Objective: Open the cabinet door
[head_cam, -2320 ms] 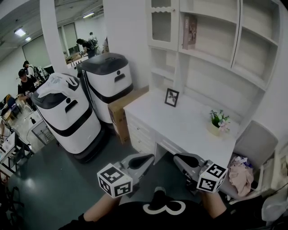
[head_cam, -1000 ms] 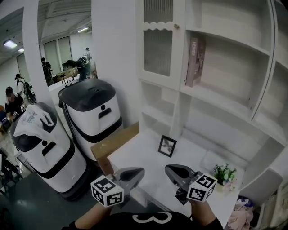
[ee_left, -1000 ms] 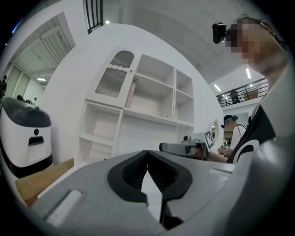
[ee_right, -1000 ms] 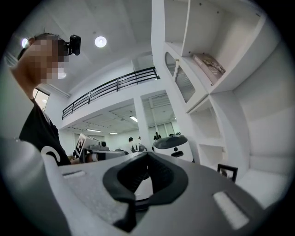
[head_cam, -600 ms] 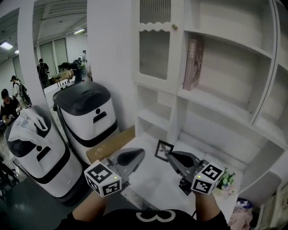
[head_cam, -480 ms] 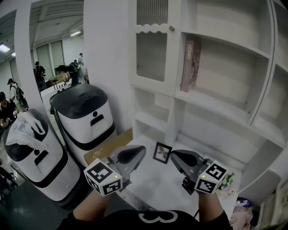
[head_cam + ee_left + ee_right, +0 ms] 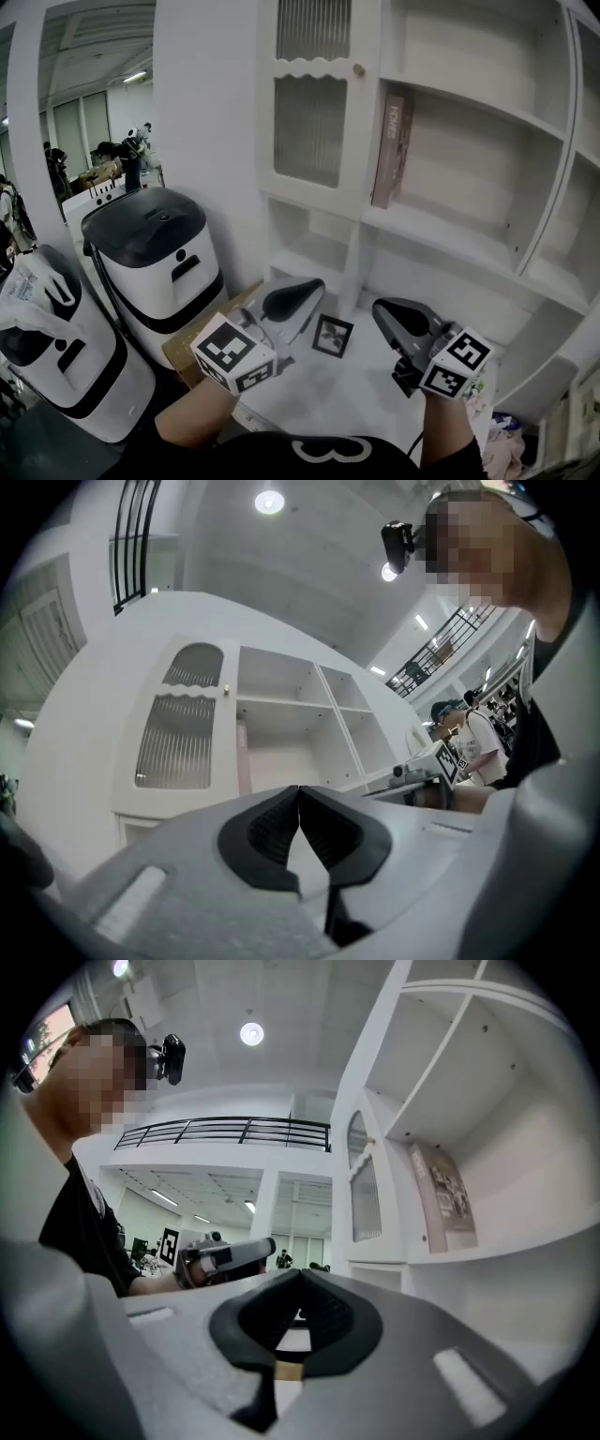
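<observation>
Head view from above, gripper views tilted up, sharing cabinet door [image 7: 314, 122]

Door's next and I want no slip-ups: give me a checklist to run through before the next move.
1. Door closed, ready to open: ok.
2. Knob in view, nothing in front of it: ok.
3. Left gripper and right gripper empty: ok.
4. Jaws open to take the knob: not ok, both shut.
5. A gripper at the knob: not ok, both hang well below it.
</observation>
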A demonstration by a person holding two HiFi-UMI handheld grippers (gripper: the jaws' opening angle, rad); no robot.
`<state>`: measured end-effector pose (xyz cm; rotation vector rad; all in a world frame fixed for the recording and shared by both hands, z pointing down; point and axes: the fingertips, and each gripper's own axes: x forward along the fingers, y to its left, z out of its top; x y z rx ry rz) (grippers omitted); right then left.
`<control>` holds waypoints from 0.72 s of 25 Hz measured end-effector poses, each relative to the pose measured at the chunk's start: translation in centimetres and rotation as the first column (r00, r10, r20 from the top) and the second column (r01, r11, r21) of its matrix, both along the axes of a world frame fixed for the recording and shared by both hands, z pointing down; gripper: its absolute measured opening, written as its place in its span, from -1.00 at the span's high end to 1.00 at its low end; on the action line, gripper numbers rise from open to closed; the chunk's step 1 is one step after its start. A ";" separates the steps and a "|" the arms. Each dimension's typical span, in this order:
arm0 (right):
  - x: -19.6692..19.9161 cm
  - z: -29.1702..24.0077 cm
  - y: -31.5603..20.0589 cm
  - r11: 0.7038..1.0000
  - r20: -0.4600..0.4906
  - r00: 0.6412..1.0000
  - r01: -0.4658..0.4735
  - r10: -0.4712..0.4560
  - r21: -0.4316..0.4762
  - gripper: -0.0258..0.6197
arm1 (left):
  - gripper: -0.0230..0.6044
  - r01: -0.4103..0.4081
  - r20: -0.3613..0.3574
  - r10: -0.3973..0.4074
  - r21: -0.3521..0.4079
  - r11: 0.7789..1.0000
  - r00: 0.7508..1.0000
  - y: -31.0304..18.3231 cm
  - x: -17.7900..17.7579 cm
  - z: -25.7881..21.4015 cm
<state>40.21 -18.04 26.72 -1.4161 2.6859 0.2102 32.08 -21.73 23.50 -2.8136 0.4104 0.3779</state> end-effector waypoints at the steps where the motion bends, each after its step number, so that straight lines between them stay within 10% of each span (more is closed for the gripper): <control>1: 0.0 -0.4 -0.5 1.000 0.003 1.000 -0.008 0.008 0.006 0.92 | 0.92 0.007 -0.012 -0.007 0.026 1.000 1.000 -0.9 0.0 -1.1; 10: -0.2 -4.0 -4.4 0.995 0.010 0.996 -0.090 0.090 0.040 0.92 | 0.91 -0.025 -0.035 0.033 0.218 0.976 0.999 -6.4 1.5 -9.6; 18: 0.3 -5.5 -5.0 0.981 -0.031 0.982 -0.187 0.189 0.046 0.92 | 0.88 0.022 -0.075 0.015 0.458 0.889 0.997 -8.4 2.4 -17.6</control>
